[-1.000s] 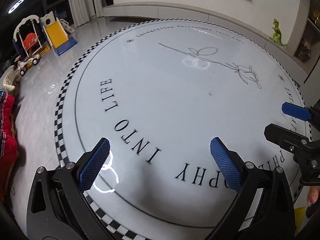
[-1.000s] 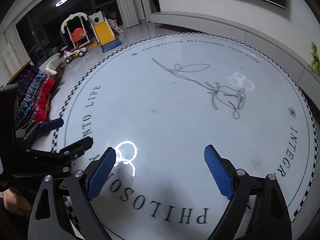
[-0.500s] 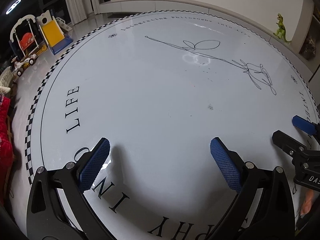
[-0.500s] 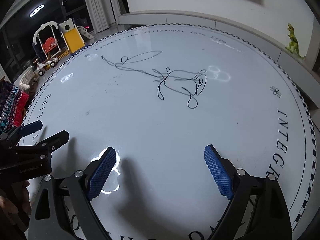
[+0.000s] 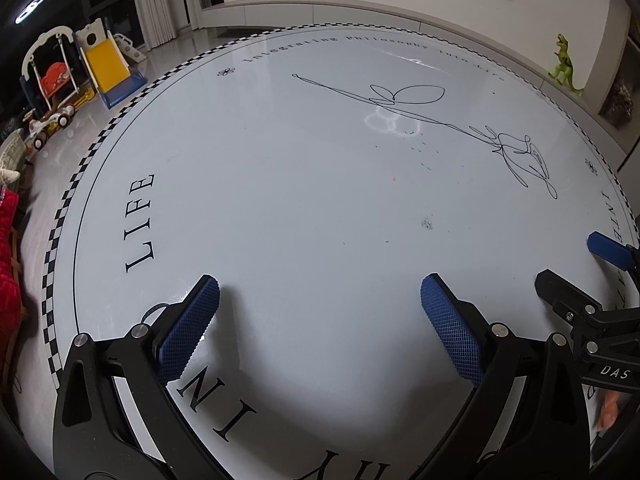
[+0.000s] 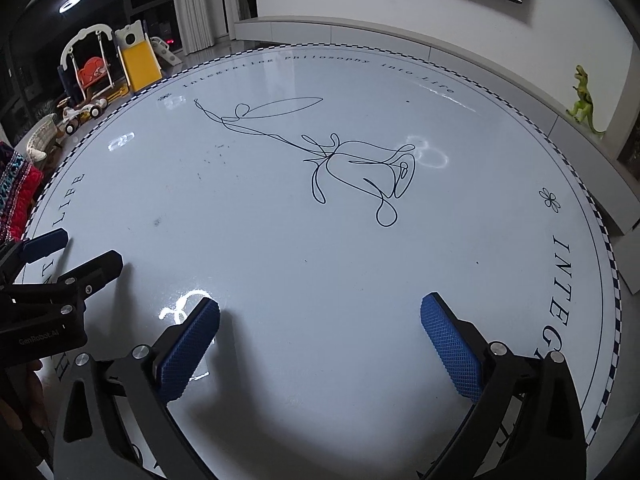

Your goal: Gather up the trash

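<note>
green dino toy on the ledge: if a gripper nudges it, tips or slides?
Likely tips. The green dinosaur toy stands upright on two small feet, tall for its base, so a high push should topple it. It looks like hollow moulded plastic, probably light and stiff. The ledge looks smooth, so a low push may slide it instead. Both grippers are open, far from it.

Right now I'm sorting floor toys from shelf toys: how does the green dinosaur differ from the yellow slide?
The green dinosaur is a small figure standing upright on the ledge along the white wall, to the right; the yellow slide is a far larger play set on the floor, to the left by the curtains. The dinosaur is all green; the slide pairs a yellow chute with a white frame. Both lie beyond the round mat, off its surface.
</note>
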